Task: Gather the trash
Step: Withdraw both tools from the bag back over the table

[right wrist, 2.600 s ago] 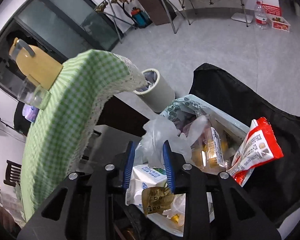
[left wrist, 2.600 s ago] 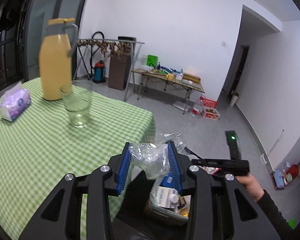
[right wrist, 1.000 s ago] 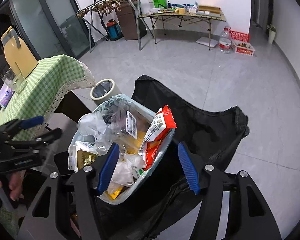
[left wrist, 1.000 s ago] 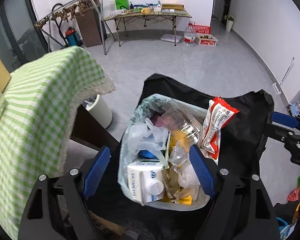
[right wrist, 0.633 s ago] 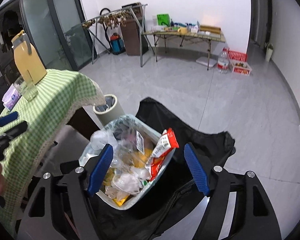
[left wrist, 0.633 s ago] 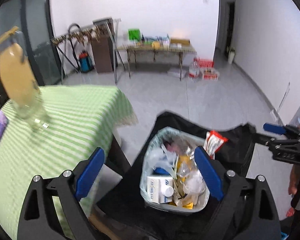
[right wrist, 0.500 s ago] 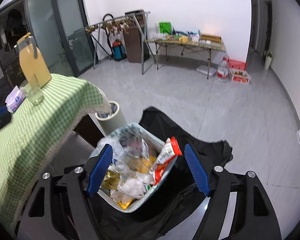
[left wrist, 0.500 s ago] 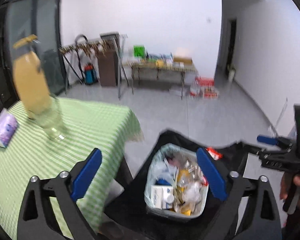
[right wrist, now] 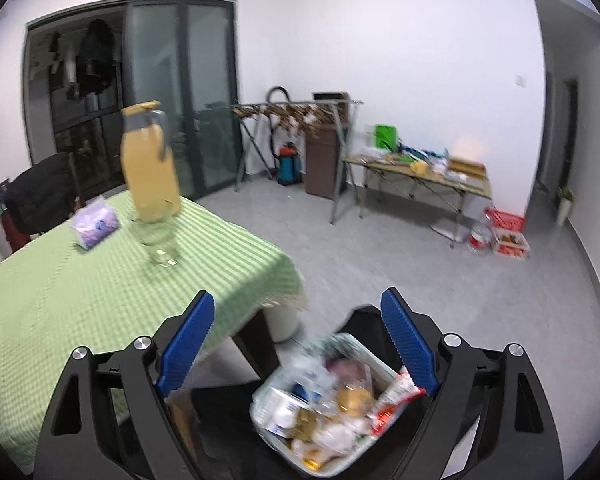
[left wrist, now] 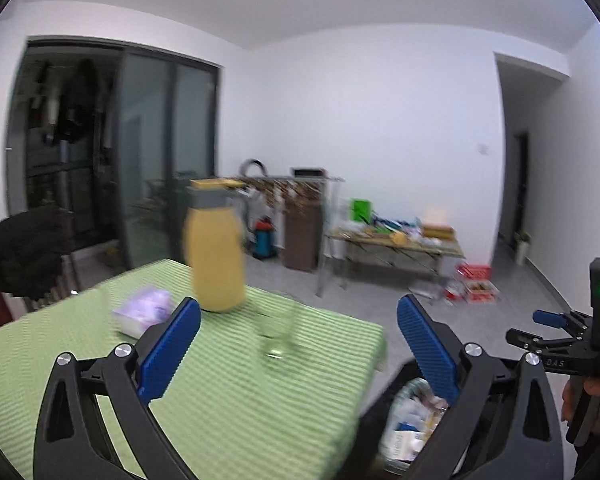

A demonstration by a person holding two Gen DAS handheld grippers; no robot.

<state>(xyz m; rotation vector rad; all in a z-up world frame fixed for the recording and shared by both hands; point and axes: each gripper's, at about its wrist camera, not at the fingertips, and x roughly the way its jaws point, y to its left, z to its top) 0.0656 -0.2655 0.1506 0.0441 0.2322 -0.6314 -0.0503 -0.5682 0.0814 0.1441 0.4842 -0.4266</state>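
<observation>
While both views are smeared by motion blur, the main layout reads clearly enough.

Left tongs (left wrist: 298,344): blue pads wide apart, nothing between them, jaws at full spread and edging wider. Right tongs (right wrist: 298,336): pads also well apart and opening, nothing gripped.

Task's thing: a clear trash bag (right wrist: 332,404) stuffed with wrappers, a small carton and a red snack packet (right wrist: 394,398). It sits below and just ahead of the right tongs, inside a black sack (right wrist: 236,444) on the floor. From the left tongs it shows low and to the right, partly hidden behind the right-hand finger (left wrist: 428,346).

Ahead and to the left of both tongs: the table (right wrist: 80,292) under a green checked cloth. On it stand a yellow jug (right wrist: 150,166), a drinking glass (right wrist: 160,242) just in front of the jug, and a purple tissue pack (right wrist: 96,222) off to the left. No loose litter is visible on the cloth, though blur limits certainty.

A hand (left wrist: 590,402) holding the right tongs appears at the far right of the left view.

Judgement on progress: the collecting looks largely done. Trash is bagged and the bag rests in the sack, with neither tongs holding anything. Likely remaining: check the table and floor for strays, then close or tie the sack. Whether the sack's mouth is gathered cannot be told.
</observation>
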